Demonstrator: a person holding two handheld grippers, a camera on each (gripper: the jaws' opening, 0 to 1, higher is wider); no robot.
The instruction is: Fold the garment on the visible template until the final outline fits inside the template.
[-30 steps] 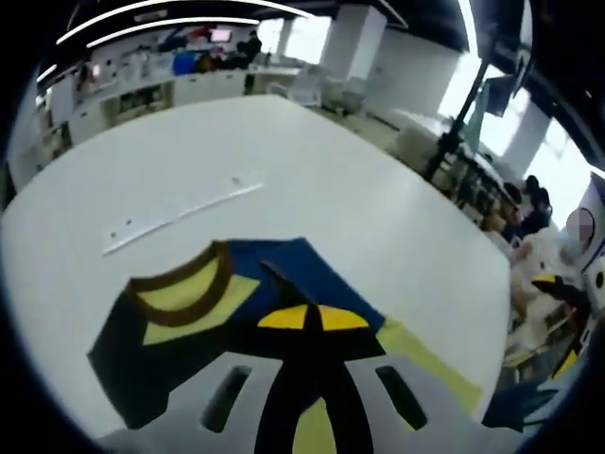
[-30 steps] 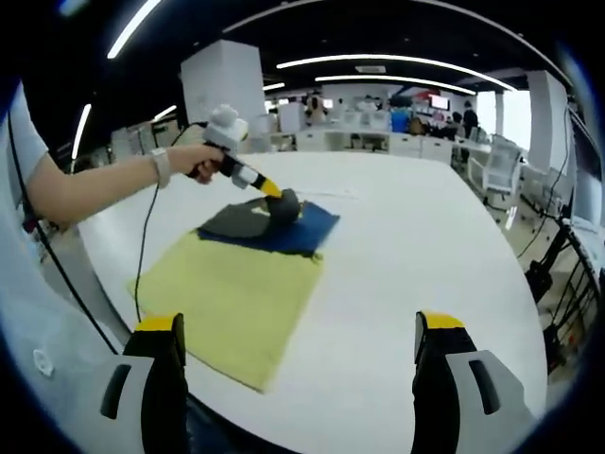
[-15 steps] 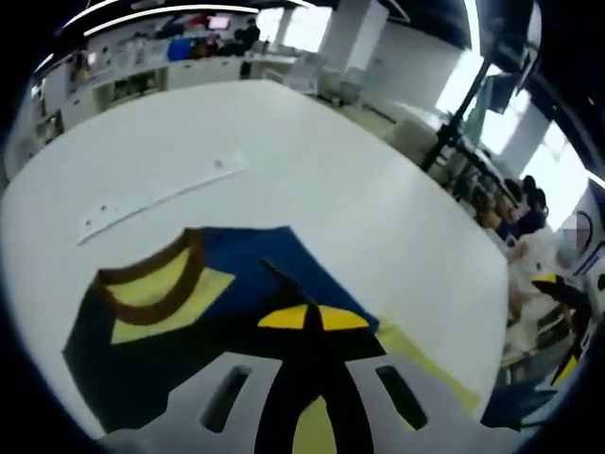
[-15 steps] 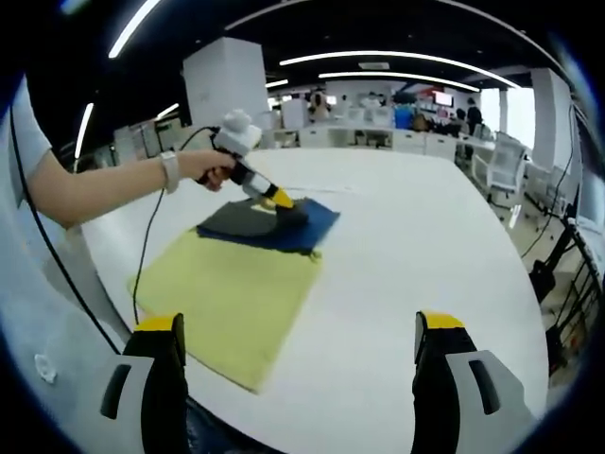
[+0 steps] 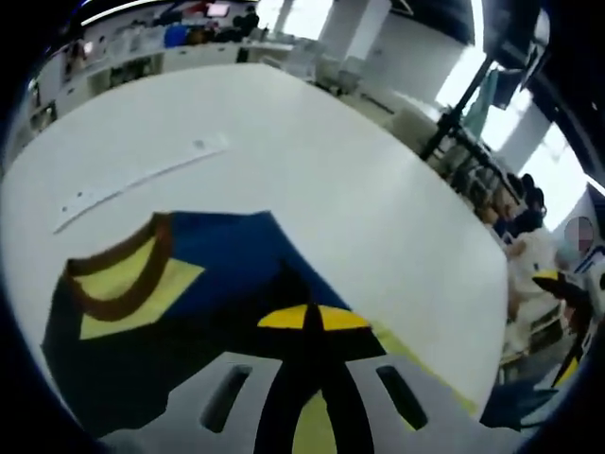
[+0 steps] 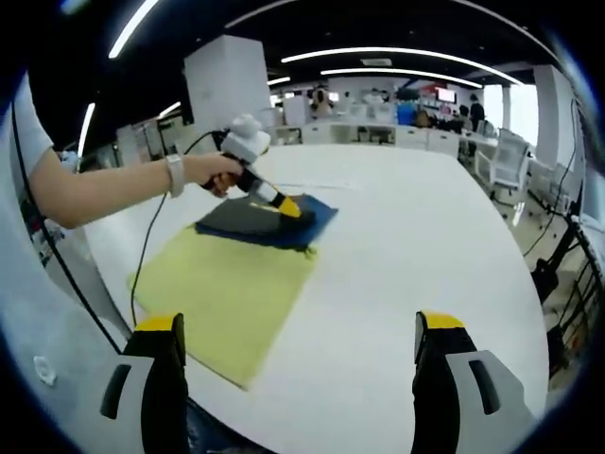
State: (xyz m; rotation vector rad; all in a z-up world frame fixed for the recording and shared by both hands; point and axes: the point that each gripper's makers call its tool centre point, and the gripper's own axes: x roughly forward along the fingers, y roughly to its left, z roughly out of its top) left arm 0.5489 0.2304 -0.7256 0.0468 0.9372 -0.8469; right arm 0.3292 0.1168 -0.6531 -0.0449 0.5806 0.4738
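Observation:
A dark blue garment (image 5: 227, 260) with a yellow, brown-trimmed neck opening (image 5: 113, 284) lies folded on the far end of a yellow template (image 6: 222, 293). The left gripper (image 5: 312, 317) is shut, its yellow tips pinching dark fabric of the garment. In the right gripper view that left gripper (image 6: 291, 208) rests low on the garment (image 6: 248, 222), held by a person's hand (image 6: 213, 170). The right gripper (image 6: 298, 322) stands open near the table's front edge, well away from the cloth, with nothing between its jaws. A strip of the template (image 5: 416, 355) shows beside the left jaws.
The white table (image 6: 406, 236) spreads wide to the right of the template. A thin white ruler-like strip (image 5: 142, 175) lies beyond the garment. A black cable (image 6: 142, 255) hangs from the left gripper across the table's edge. Chairs and desks stand far behind.
The left gripper has carried the pinched fabric across the garment and lower; the raised lump of cloth has flattened. The right gripper has stayed put and open.

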